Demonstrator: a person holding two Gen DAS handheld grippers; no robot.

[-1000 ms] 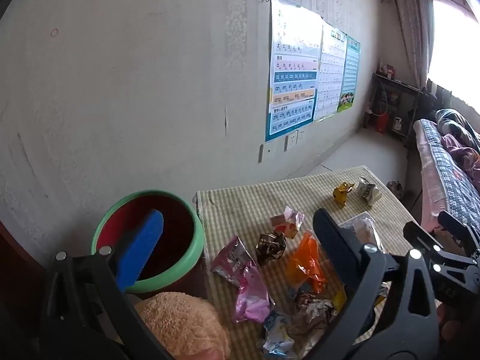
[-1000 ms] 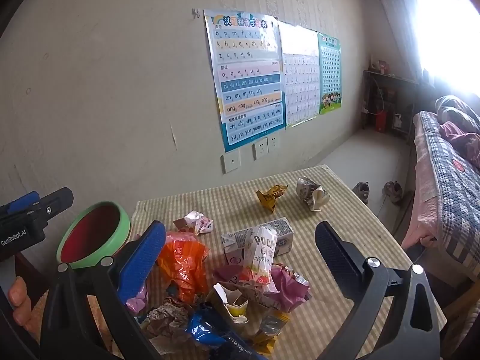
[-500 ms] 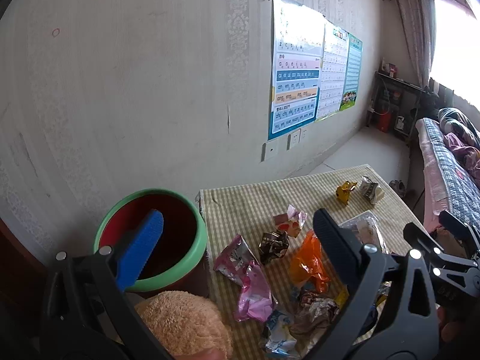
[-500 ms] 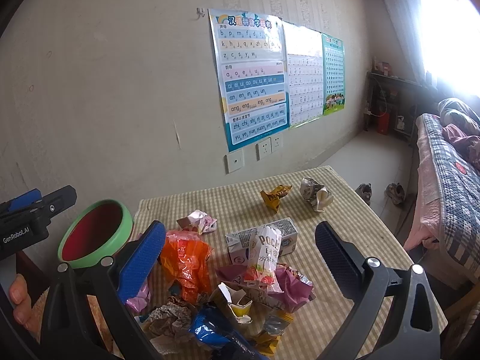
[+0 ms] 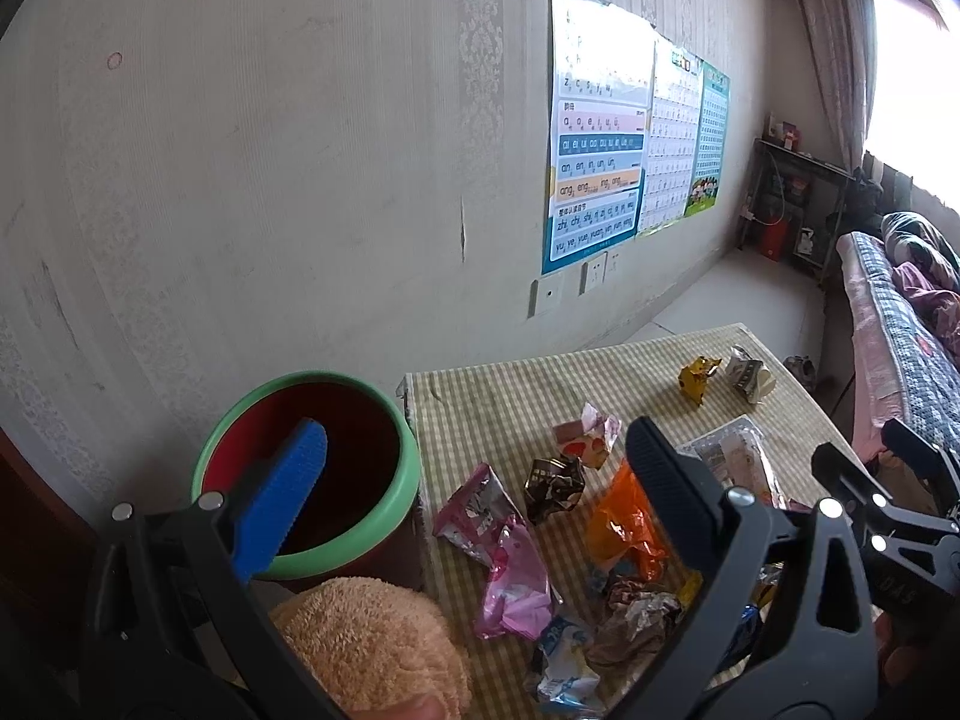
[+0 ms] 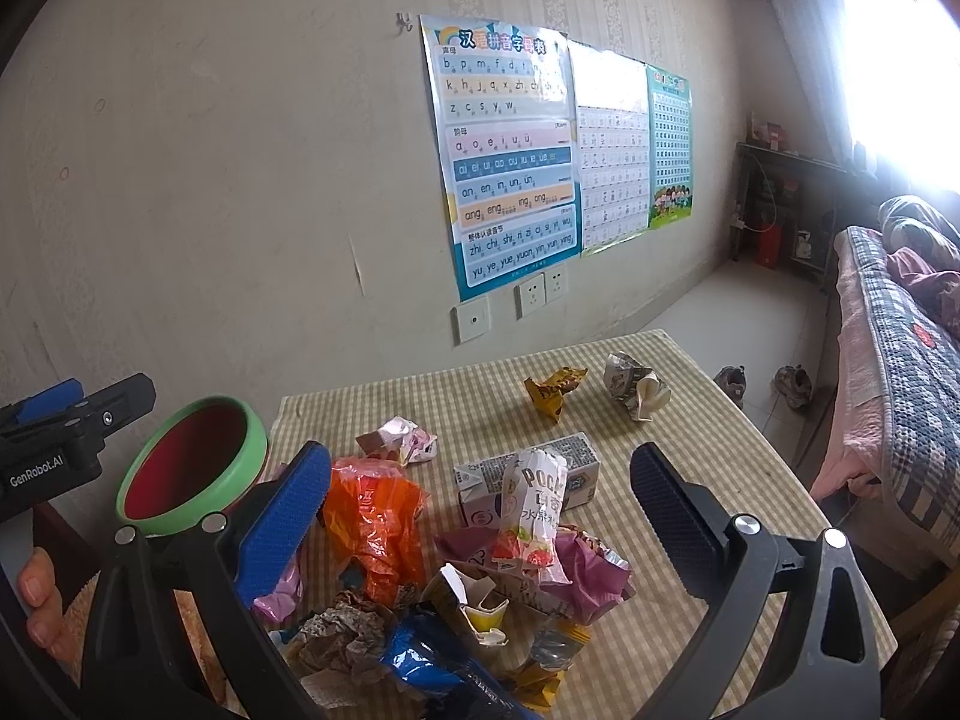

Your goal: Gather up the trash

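Your green-rimmed red bin (image 6: 191, 468) stands at the checked table's (image 6: 690, 420) left edge. The white milk carton (image 6: 528, 477) among the near litter is stiff: pinch its sides. The orange crinkled plastic bag (image 6: 375, 516) is limp and slippery, so grab a fold. Both your left gripper (image 5: 474, 468) and right gripper (image 6: 480, 495) are spread wide, holding nothing.

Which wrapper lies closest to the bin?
The pink wrapper lies closest to the green-rimmed bin, at the table's near-left edge; the orange wrapper and yellow wrapper lie farther right.
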